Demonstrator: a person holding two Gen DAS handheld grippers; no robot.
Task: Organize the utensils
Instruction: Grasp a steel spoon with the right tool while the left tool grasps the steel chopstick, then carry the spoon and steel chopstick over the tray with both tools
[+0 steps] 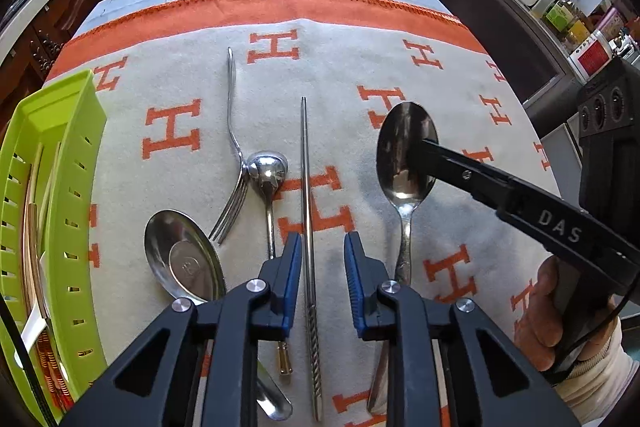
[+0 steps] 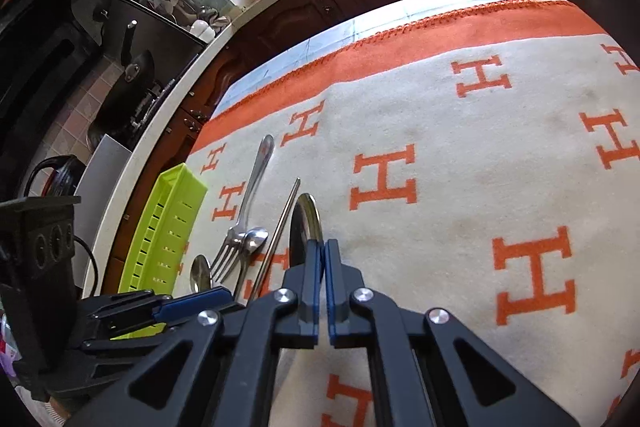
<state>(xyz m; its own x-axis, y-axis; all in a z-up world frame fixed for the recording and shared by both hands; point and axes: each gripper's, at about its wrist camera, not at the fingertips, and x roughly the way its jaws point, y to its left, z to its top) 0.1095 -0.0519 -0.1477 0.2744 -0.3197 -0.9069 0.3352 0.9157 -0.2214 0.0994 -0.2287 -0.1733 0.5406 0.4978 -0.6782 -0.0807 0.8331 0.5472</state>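
- The large spoon [image 1: 406, 151] is pinched at its bowl by my right hand-held gripper [image 2: 323, 247], whose jaws are closed on the bowl's edge. The bowl looks raised off the cloth, the handle trailing back toward the near edge of the worktop.
- My left hand-held gripper [image 1: 322, 247] hangs with its jaws at a moderate gap, holding nothing, straddling the chopstick [image 1: 307, 227] near the middle of the near edge.
- To do this well, I'd lift slowly. Polished steel is slick against the ribbed blue pads, and the long handle may swing.
- The spoon should go over to the green slotted tray [image 1: 64, 187] at the left edge, lengthwise.
- Still on the cloth are a fork [image 1: 234, 163], a small ladle [image 1: 268, 171] touching its tines, and a broad flat spoon [image 1: 182, 259].
- The blanket [image 1: 172, 75] is soft and fuzzy, cream with orange letters.
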